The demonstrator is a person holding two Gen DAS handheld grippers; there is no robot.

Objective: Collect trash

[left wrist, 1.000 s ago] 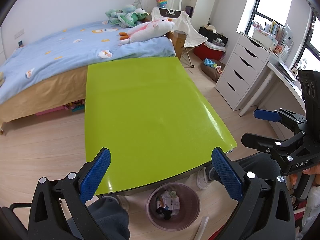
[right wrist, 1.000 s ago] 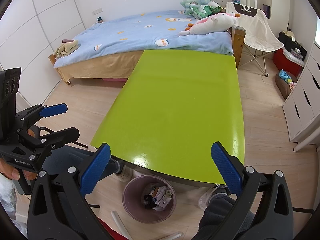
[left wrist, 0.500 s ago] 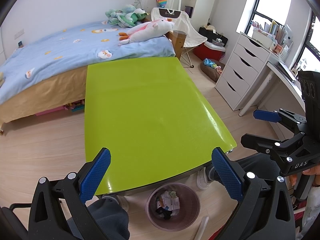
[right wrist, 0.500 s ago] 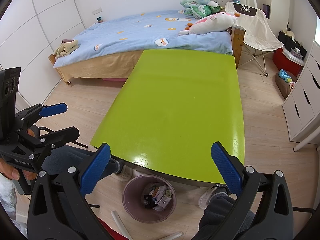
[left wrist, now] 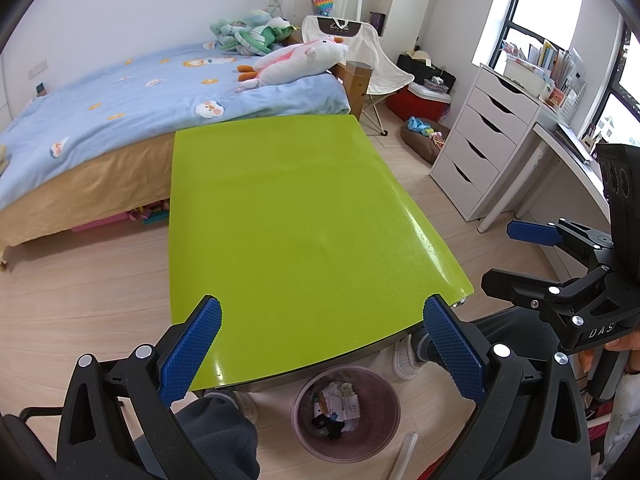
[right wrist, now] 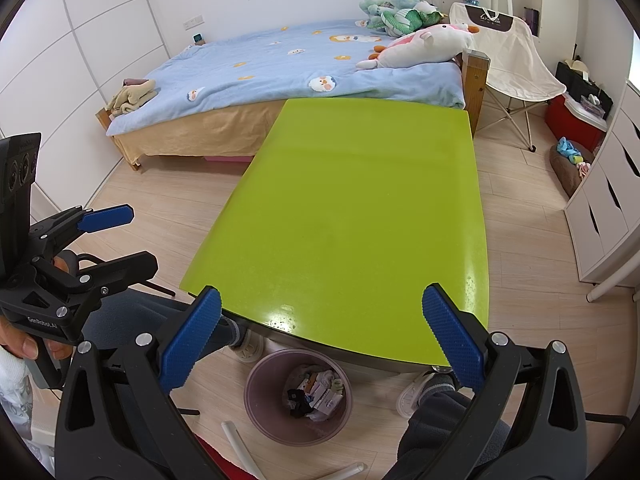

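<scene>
Both spread wide and empty, left gripper and right gripper above bare green table; only trash in bin, low centre, roughly equidistant.

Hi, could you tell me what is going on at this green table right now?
A seated person holds the left tongs and right tongs open and empty above the near edge of the green table, whose top shows no trash. The bin on the floor under that edge already holds wrappers and scraps, so the collecting looks finished.
</scene>
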